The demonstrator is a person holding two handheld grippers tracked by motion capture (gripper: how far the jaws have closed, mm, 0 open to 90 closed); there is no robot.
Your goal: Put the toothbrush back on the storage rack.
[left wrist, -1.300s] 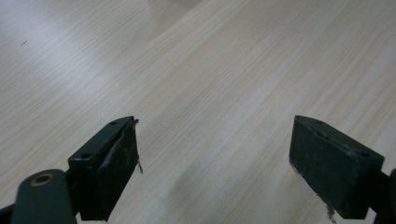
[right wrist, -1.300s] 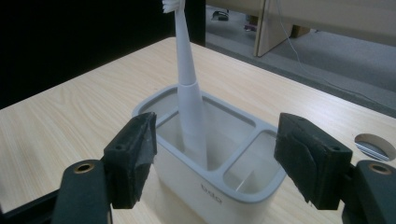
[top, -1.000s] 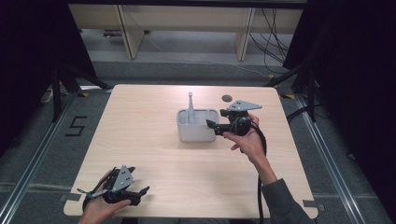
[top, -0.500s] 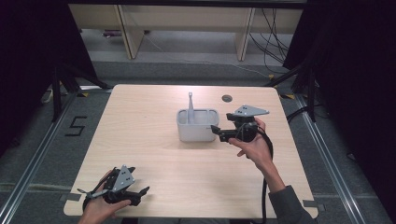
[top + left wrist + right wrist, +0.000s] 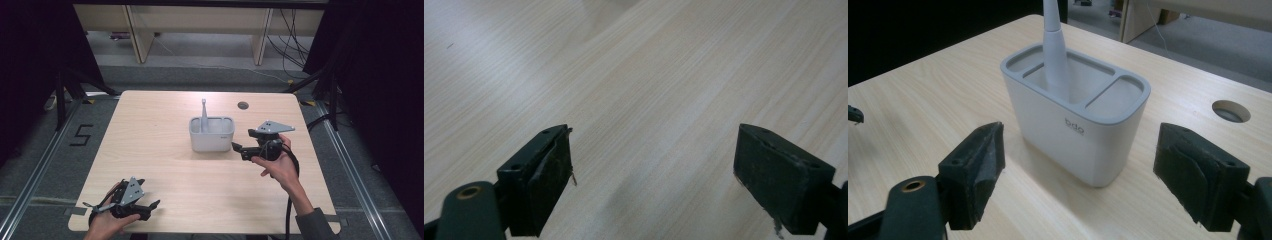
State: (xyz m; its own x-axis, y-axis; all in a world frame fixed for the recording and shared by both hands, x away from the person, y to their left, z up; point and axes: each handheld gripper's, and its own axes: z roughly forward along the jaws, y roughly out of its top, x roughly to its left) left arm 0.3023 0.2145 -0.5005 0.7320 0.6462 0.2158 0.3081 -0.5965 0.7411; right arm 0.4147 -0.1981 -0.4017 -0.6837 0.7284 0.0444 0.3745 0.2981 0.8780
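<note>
A white three-compartment holder (image 5: 212,134) stands near the table's middle. A white handle (image 5: 204,113) rises upright from its middle compartment. My right gripper (image 5: 240,149) is held just right of the holder's near right corner and points at it, apart from it. In the right gripper view the holder (image 5: 1083,115) and its handle (image 5: 1054,50) sit ahead of the open right gripper (image 5: 1083,160), with nothing between the jaws. My left gripper (image 5: 145,201) rests low at the front left corner. In the left gripper view the left gripper (image 5: 651,165) is open over bare wood.
The light wooden table (image 5: 150,150) has a round cable hole (image 5: 243,105) behind the holder, seen also as the hole (image 5: 1231,110) in the right gripper view. Dark curtains flank the table. Wooden frames and cables lie on the floor beyond the far edge.
My right gripper has drawn back toward the near side and slightly right, away from the holder. The left gripper has stayed where it was.
</note>
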